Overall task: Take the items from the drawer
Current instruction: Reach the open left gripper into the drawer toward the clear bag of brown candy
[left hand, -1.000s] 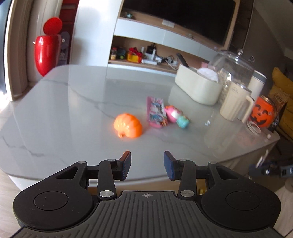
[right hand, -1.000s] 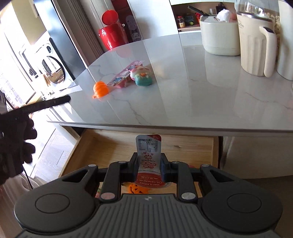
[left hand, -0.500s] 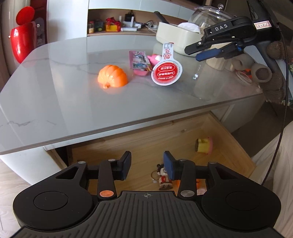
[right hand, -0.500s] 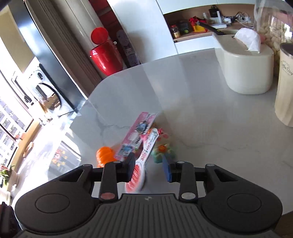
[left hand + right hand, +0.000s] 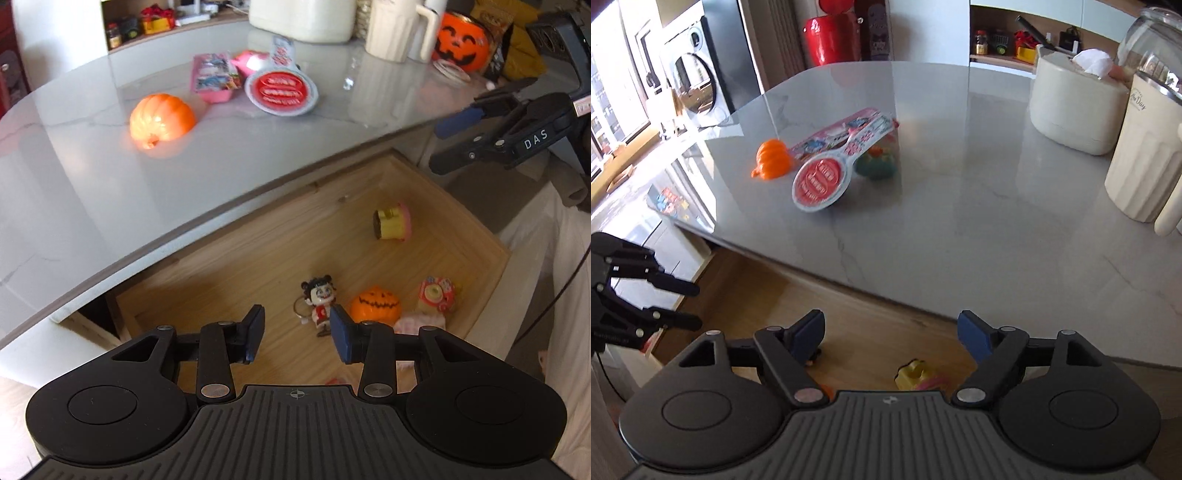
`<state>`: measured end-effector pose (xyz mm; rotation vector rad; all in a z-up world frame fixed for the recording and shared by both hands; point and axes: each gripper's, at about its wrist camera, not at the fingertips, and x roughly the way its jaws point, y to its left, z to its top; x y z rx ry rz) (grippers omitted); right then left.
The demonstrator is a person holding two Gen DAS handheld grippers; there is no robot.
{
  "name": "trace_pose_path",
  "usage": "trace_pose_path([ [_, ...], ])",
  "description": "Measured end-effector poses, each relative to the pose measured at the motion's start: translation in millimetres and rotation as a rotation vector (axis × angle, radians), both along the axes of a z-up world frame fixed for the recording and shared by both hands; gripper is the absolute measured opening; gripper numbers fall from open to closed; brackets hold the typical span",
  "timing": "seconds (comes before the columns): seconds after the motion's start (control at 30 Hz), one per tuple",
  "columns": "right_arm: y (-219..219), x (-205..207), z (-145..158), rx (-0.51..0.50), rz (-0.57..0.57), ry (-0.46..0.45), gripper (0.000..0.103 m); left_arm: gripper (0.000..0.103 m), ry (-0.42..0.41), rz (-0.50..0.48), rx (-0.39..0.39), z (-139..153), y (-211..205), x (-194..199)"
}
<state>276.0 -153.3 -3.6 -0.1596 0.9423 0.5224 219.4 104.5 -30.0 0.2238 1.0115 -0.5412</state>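
- Drawer (image 5: 436,206) of pale wood, pulled open beneath the grey marble worktop (image 5: 92,184); on its floor lie a small big-headed doll figure with a key ring (image 5: 319,301), an orange jack-o'-lantern toy (image 5: 375,306), a yellow-and-pink toy (image 5: 393,222) and a small pink-and-yellow packet (image 5: 436,295).
- Left gripper (image 5: 297,334): jaws about half open and empty, tilted down over the drawer, the doll figure seen between its blue pads.
- Right gripper (image 5: 892,334): jaws have just been opening and stand wide with nothing between them, at the worktop's front edge.
- Red round-lidded white cup with a long tab (image 5: 822,182) rests on the worktop, propped against a pink flat packet (image 5: 846,133), beside an orange plastic pumpkin (image 5: 772,158) and a teal-and-pink toy (image 5: 877,164).
- Cream canister (image 5: 1141,162) and white rounded tissue box (image 5: 1075,107) stand at the worktop's far right.
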Motion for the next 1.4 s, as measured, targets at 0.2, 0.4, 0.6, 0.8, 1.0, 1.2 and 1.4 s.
trace_pose_path([
  [0.2,13.0,-8.1,-30.7,-0.024,0.090,0.132,0.083,0.042,0.164,-0.351,0.227,-33.1,-24.9,5.3],
  [0.4,6.0,2.7,-34.8,0.006,0.037,0.193,0.086,0.039,0.291,-0.525,0.361,-66.7,-32.6,4.4],
  [0.6,1.1,11.1,-34.4,0.028,0.002,0.218,0.088,0.037,0.390,-0.629,0.368,-90.7,-41.0,11.0],
  [0.8,1.8,10.4,-37.2,0.014,0.013,0.221,0.089,0.039,0.198,-0.600,0.492,-98.6,-44.2,6.4],
  [1.0,4.1,9.4,-36.0,0.013,0.026,0.213,0.089,0.035,0.199,-0.498,0.385,-84.9,-16.8,19.8],
  [1.2,6.2,9.3,-36.3,0.006,0.042,0.211,0.091,0.035,0.329,-0.712,0.375,-84.4,-10.9,-2.2],
  [1.4,7.2,10.7,-39.5,-0.007,0.037,0.212,0.092,0.036,0.318,-0.776,0.436,-92.9,-22.6,-6.1],
])
